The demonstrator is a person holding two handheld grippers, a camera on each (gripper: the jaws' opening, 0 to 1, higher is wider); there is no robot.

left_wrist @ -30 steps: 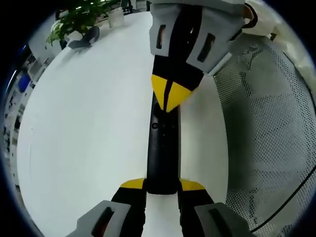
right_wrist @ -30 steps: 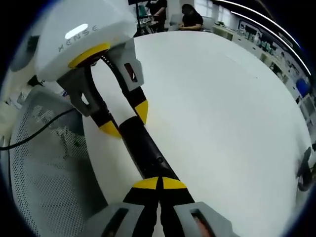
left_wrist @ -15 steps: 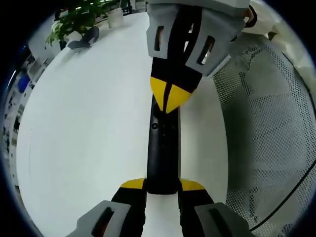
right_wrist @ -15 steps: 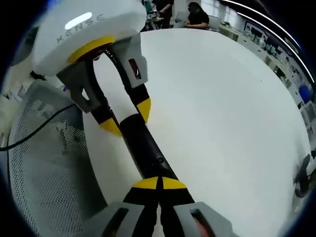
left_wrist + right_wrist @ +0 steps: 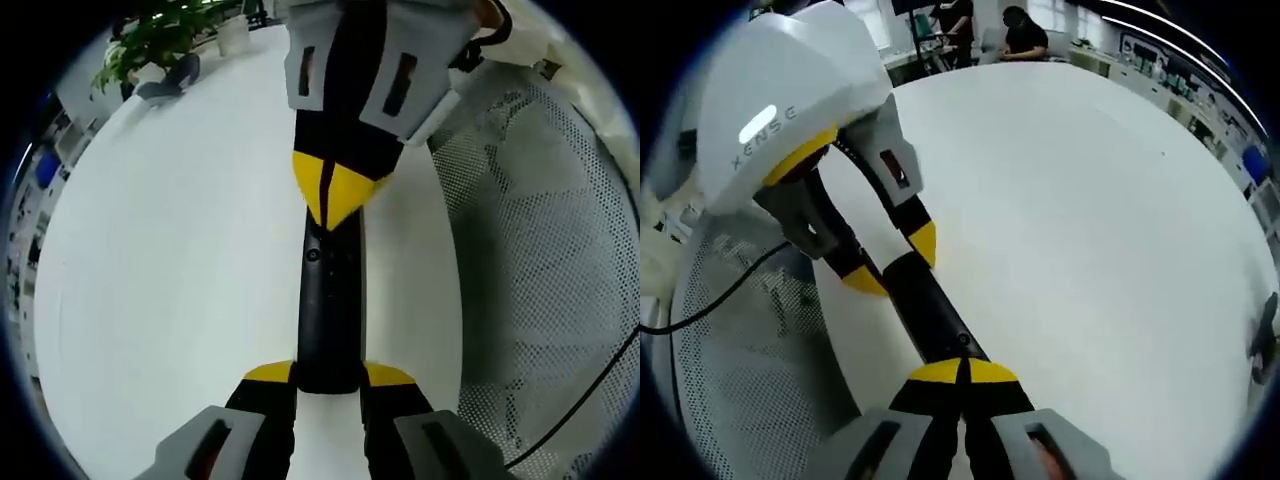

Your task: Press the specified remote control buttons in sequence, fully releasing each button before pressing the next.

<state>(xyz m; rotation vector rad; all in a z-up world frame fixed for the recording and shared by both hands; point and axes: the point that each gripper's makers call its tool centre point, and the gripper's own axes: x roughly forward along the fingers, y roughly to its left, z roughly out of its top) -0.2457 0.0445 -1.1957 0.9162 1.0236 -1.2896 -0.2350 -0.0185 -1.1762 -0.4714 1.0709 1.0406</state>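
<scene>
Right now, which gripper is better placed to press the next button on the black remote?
The right gripper. Its closed yellow-tipped fingers sit over the slim black remote control, beside a round button. The left gripper is clamped on the remote's end, steadying it above the white table.

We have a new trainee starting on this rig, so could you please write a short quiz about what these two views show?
1. True or false: the left gripper is shut on one end of the black remote.
2. How do the right gripper's yellow tips stand? A) wide apart B) closed together on the remote C) gripping a cable
3. What does the remote lie over?

Key
1. True.
2. B.
3. A white table, beside a white mesh surface.
</scene>
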